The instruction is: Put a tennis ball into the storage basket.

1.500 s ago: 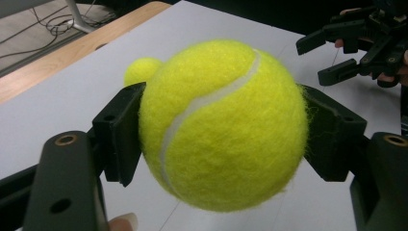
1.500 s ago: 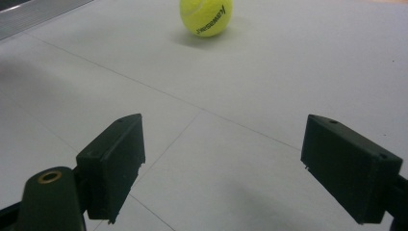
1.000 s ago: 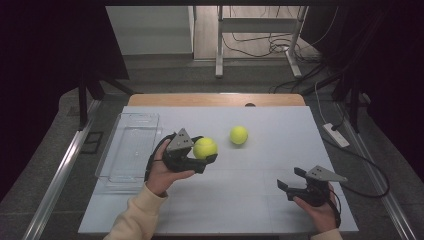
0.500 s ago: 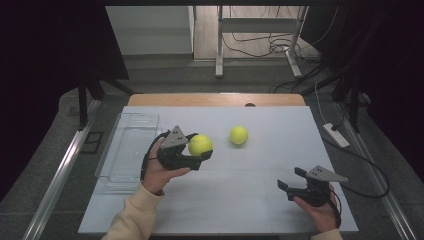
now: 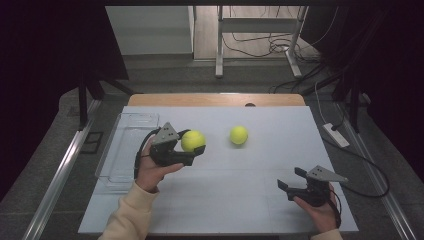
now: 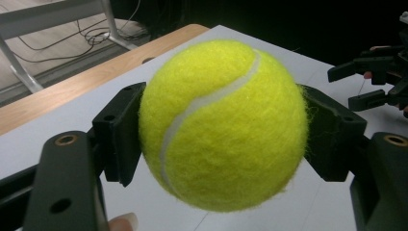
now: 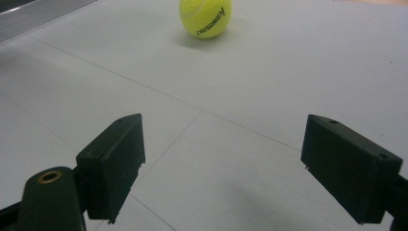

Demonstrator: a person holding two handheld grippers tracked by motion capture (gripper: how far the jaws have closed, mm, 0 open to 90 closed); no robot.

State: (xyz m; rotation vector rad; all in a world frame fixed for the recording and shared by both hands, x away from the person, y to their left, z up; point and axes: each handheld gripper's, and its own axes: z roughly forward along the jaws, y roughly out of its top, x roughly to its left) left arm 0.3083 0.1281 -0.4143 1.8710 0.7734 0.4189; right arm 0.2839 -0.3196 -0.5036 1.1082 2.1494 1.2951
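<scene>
- The white table (image 5: pixel 225 200) is the landmark: 2 yellow tennis balls, a clear plastic tray and 2 hand-held grippers are all on or above it.
- The clear tray (image 5: pixel 129 150) lies along the table's left edge, beside the left hand.
- The left gripper (image 5: pixel 192 145) is over the left-centre part of the table, just right of the tray, with its jaws clamped on the held tennis ball (image 5: pixel 193 140).
- In the left gripper view (image 6: pixel 223 125) the 2 black pads press on opposite sides of that ball (image 6: pixel 223 125), which bulges above and below them, its white seam curving across the front; it looks clear of the table surface.
- The right gripper (image 5: pixel 291 179) is at the table's near right corner, well apart from the tray and both balls, in the person's right hand (image 5: pixel 320 210).
- Its jaws stand wide open with nothing between them; in the right gripper view (image 7: pixel 221 163) only bare table surface lies between the 2 pads.
- The second tennis ball (image 5: pixel 238 135) rests on the table near its middle, right of the held ball and apart from it; in the right gripper view it (image 7: pixel 205 17) sits far ahead of the open jaws, black lettering on its side.
</scene>
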